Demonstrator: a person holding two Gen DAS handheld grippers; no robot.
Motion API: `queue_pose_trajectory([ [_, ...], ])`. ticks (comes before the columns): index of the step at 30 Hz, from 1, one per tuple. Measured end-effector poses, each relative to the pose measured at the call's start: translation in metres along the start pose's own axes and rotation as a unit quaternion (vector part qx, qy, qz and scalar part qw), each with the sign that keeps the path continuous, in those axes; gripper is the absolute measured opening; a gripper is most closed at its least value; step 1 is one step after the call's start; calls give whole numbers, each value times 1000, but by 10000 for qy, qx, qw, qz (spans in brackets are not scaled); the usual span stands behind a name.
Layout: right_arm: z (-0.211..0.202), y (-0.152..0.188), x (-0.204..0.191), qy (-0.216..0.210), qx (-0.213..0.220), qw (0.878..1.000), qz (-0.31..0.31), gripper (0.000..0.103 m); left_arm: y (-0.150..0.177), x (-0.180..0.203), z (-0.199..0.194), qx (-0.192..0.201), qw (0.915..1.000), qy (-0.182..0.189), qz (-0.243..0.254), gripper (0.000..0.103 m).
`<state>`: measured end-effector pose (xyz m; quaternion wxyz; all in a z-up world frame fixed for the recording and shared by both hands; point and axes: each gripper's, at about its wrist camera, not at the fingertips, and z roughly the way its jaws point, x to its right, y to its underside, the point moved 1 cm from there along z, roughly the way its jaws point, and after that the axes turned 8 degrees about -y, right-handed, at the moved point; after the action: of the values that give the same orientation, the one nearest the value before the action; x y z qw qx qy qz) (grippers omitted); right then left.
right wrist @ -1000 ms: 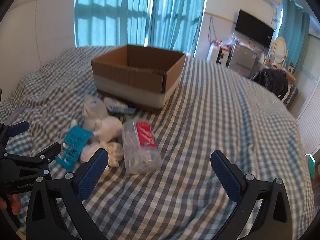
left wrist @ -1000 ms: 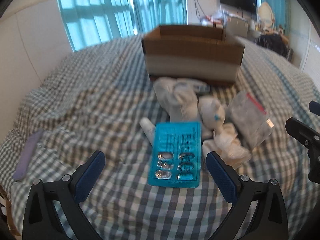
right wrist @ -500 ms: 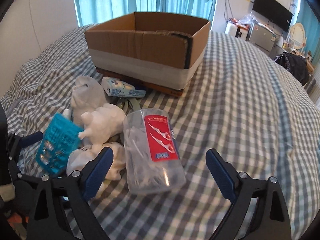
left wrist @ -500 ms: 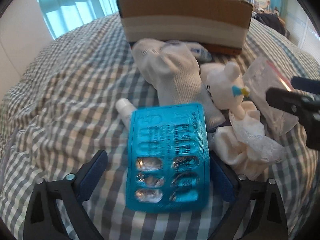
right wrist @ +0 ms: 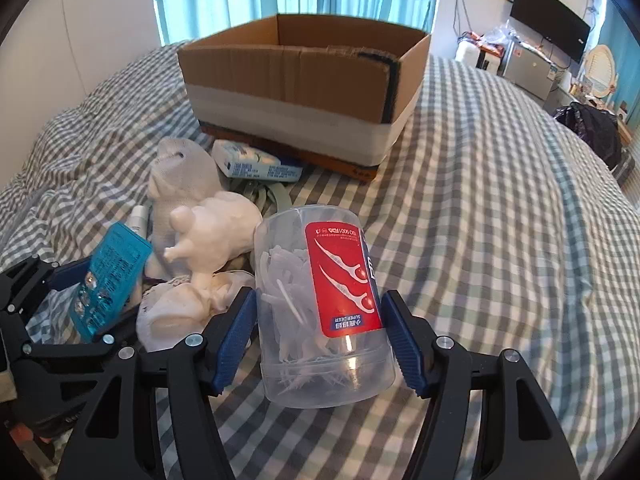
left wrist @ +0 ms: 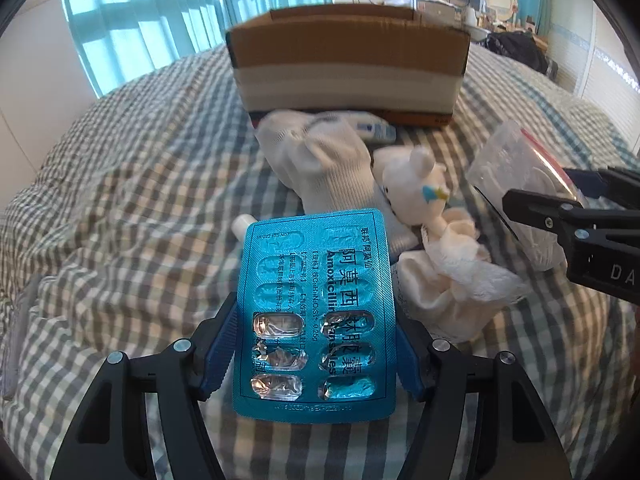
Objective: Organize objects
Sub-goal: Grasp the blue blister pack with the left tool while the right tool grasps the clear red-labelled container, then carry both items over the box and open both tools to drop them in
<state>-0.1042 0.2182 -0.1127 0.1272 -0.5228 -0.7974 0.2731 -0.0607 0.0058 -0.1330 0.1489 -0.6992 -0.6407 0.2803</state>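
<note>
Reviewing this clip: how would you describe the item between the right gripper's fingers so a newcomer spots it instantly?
Start at the open brown cardboard box on the checked bed, then come toward the camera past the white plush toy. Lying between the right gripper fingers is a clear plastic floss-pick jar. It alone is see-through, with a red label.

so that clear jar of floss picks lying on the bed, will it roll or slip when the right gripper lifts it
The floss pick jar is a smooth round plastic tub lying on its side, so it could slip between the right gripper pads and would likely roll if nudged. It is probably light: the thin picks inside leave it partly empty. They would likely shift when it tilts.
</note>
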Motion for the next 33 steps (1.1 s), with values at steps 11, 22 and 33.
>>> queue_pose_trajectory([
  [11, -70, -11, -13, 45, 636, 9979, -128, 64, -48, -21, -53, 719, 9970, 78, -283, 69],
  [22, -127, -63, -24, -14, 1273, 9913, -336, 64, -122, -45, -77, 1260, 9907, 201, -481, 69],
  [33, -136, -137, -13, -172, 1703, 9849, -267, 64, -181, -45, -64, 1554, 9860, 304, -527, 69],
])
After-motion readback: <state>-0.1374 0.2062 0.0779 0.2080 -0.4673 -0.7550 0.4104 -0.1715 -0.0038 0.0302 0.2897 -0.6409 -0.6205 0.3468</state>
